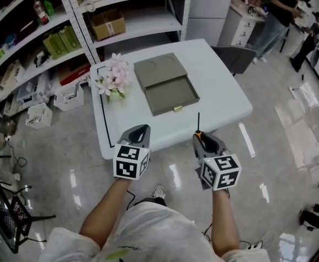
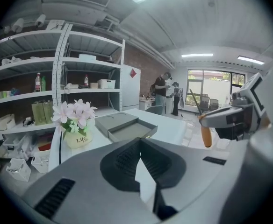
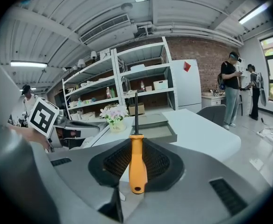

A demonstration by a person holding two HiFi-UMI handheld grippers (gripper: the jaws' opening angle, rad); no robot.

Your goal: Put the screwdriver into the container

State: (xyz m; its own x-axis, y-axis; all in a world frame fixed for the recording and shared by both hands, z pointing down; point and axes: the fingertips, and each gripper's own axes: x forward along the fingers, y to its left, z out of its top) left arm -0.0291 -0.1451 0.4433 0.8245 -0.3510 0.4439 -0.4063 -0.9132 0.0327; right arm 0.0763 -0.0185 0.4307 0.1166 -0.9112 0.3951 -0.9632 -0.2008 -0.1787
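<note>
Screwdriver (image 1: 199, 127) in hand, short of the container (image 1: 173, 96), just off the tabletop's (image 1: 225, 91) near edge.
Left gripper (image 1: 140, 130) closed, empty. Flowers (image 1: 113, 79) stand beside the container. Right gripper (image 1: 203, 138) clamped on the orange handle, shaft leading: the tip could catch the container's near wall and twist loose.

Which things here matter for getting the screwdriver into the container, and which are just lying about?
Job: screwdriver, clamped in the right gripper; open grey container on the table.

Lying about: flower pot beside the container; cardboard box on the shelves; chair behind the table.
</note>
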